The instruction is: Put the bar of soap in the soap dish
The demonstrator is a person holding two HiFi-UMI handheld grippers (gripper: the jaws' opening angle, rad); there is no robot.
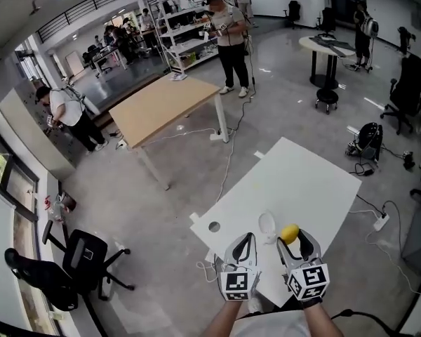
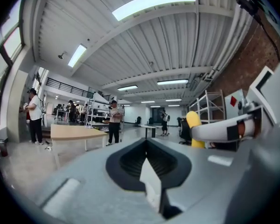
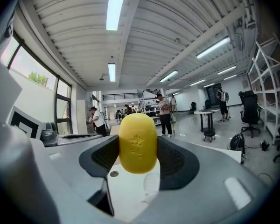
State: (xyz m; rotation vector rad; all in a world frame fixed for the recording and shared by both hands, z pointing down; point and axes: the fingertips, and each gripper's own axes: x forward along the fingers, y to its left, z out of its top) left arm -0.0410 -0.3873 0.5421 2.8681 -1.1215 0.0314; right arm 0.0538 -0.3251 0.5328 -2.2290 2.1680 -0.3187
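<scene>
A yellow oval bar of soap [image 1: 289, 233] is clamped between the jaws of my right gripper [image 1: 295, 241], just above the near part of the white table [image 1: 302, 181]. In the right gripper view the soap [image 3: 137, 143] stands upright between the dark pads, hiding the jaw tips. A clear soap dish [image 1: 266, 225] rests on the table just left of the soap; it shows faintly below the soap [image 3: 150, 183]. My left gripper [image 1: 244, 243] is beside it, jaws together and holding nothing. In the left gripper view, the soap [image 2: 193, 125] pokes up at the right.
The white table has a round hole [image 1: 214, 226] near its left corner. A wooden table [image 1: 161, 107] stands further off, an office chair [image 1: 84, 258] to the left, a round table [image 1: 328, 45] at the back right. Several people stand around. Cables lie on the floor.
</scene>
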